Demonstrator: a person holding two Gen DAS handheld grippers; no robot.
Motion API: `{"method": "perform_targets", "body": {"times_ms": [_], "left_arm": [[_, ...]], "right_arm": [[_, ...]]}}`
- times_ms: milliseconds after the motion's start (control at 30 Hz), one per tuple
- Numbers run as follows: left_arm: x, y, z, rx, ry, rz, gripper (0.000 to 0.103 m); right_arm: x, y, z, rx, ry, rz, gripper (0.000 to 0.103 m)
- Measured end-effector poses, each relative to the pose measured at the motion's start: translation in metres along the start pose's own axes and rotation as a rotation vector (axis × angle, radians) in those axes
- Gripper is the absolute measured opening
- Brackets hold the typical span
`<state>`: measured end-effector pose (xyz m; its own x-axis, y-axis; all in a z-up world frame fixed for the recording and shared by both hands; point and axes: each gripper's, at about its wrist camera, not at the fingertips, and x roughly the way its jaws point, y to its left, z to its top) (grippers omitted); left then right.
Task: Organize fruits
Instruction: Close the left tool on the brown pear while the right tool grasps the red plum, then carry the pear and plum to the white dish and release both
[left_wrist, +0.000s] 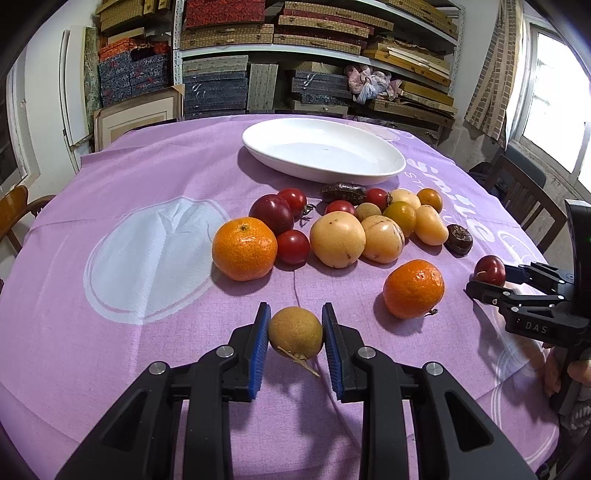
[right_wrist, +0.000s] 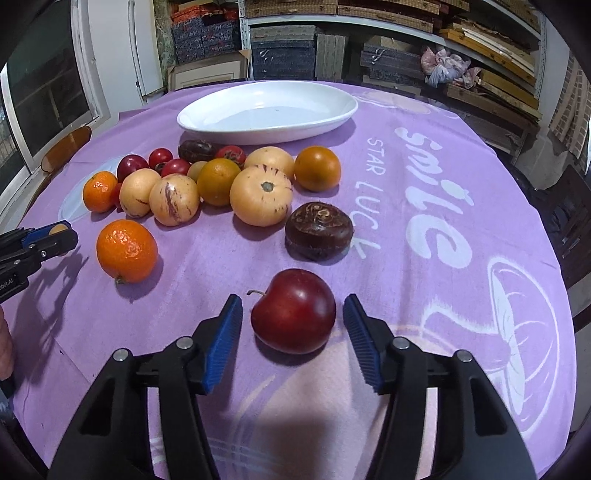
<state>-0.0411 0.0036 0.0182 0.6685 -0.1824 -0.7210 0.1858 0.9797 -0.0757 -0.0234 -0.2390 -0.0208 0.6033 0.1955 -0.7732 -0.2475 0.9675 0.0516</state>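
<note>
My left gripper (left_wrist: 294, 334) is shut on a small brown longan (left_wrist: 295, 332) with a dry stem, just above the purple cloth. My right gripper (right_wrist: 293, 319) is open around a dark red plum (right_wrist: 293, 310) that rests on the cloth; both pads stand a little apart from it. The plum also shows in the left wrist view (left_wrist: 489, 270), between the right gripper's fingers. An empty white oval plate (left_wrist: 321, 149) (right_wrist: 266, 110) sits at the back. A pile of fruit lies in front of it: tangerines (left_wrist: 244, 248), cherry tomatoes (left_wrist: 293, 246) and yellow melons (left_wrist: 337, 239).
A second tangerine (right_wrist: 126, 250) lies between the two grippers. A dark brown water chestnut (right_wrist: 319, 230) sits just beyond the plum. Wooden chairs (left_wrist: 524, 192) stand around the round table. Shelves of boxes (left_wrist: 295, 55) fill the back wall.
</note>
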Motion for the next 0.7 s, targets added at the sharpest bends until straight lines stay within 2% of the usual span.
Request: {"method": "perform_targets", "body": {"times_ms": [67, 233, 333, 400, 500, 567, 700], "left_arm": [[0.001, 0.001, 0.000, -0.005, 0.007, -0.001, 0.028], [0.005, 0.002, 0.002, -0.014, 0.020, -0.021, 0.028], [0.003, 0.003, 0.012, -0.016, 0.026, -0.026, 0.028], [-0.001, 0.002, 0.032, 0.006, 0.031, -0.025, 0.028], [-0.003, -0.006, 0.076, 0.048, -0.015, 0.004, 0.028], [0.008, -0.013, 0.108, 0.063, -0.049, 0.036, 0.029], [0.055, -0.020, 0.153, 0.047, -0.014, 0.033, 0.029]], "right_arm": [[-0.001, 0.000, -0.001, 0.000, -0.011, 0.003, 0.039], [-0.007, -0.005, 0.001, 0.016, -0.017, 0.049, 0.039], [-0.024, -0.007, 0.017, 0.006, -0.044, 0.076, 0.039], [-0.042, -0.010, 0.045, -0.002, -0.096, 0.080, 0.039], [-0.054, -0.011, 0.093, -0.003, -0.177, 0.079, 0.039], [-0.042, -0.009, 0.127, 0.013, -0.202, 0.084, 0.039], [0.012, -0.001, 0.173, 0.034, -0.162, 0.070, 0.039]]}}
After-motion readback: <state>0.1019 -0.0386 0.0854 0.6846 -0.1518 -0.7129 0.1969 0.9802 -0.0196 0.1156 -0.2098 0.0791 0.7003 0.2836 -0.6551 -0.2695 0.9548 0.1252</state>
